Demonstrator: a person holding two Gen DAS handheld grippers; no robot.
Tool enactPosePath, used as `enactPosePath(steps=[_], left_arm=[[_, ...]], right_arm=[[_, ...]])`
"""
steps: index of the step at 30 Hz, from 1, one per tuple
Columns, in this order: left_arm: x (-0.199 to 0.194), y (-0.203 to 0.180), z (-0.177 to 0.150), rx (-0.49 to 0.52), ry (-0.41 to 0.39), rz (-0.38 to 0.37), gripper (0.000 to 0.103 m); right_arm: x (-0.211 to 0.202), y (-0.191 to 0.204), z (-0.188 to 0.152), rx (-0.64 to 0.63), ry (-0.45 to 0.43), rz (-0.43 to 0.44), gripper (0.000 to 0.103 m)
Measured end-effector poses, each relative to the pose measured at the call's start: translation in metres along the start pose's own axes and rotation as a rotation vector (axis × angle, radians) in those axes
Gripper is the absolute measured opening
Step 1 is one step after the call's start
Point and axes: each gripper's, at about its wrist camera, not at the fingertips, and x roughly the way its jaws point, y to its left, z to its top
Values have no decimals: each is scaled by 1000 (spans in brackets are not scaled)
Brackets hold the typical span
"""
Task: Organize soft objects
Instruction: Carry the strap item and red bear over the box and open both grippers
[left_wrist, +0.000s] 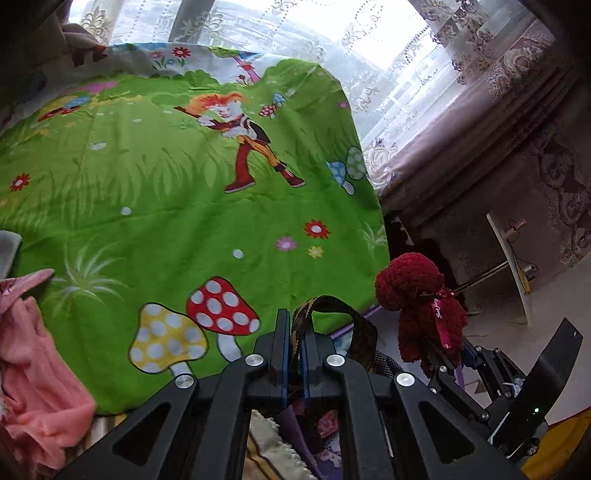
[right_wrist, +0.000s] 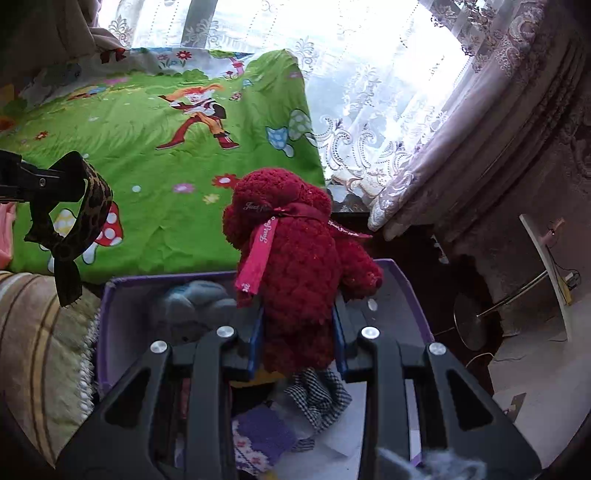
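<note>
- Currently red plush bear (right_wrist: 295, 280) stands upright between right tool's (right_wrist: 299, 339) pads, clenched, directly above purple box (right_wrist: 402, 295); drop is straight down.
- Left tool (left_wrist: 293, 354) pinches patterned fabric strap (left_wrist: 332, 310) tight, over green bedsheet (left_wrist: 166, 184) edge, beside box.

Both wrist cameras look forward and down along their fingers, close over a purple box (right_wrist: 402, 295), toward the green bedspread (left_wrist: 166, 184) and curtained window (right_wrist: 369, 74); both views share these and the red plush (right_wrist: 299, 266)
</note>
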Motion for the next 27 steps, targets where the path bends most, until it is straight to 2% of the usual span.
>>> enactPosePath(steps=[8, 12, 20, 22, 25, 27], left_arm=[[20, -49, -27, 73, 73, -57, 5], [26, -57, -35, 79, 101, -73, 5], [36, -63, -47, 79, 161, -100, 8], [40, -63, -47, 78, 175, -90, 14], [42, -62, -48, 70, 183, -88, 34], [42, -62, -48, 72, 177, -86, 50]], right_arm=[[5, -37, -31, 30, 45, -72, 34], [2, -48, -43, 31, 51, -120, 34], [9, -60, -55, 60, 99, -150, 36], [12, -61, -57, 61, 111, -163, 39], [12, -61, -57, 60, 115, -172, 44], [12, -62, -57, 59, 113, -186, 52]])
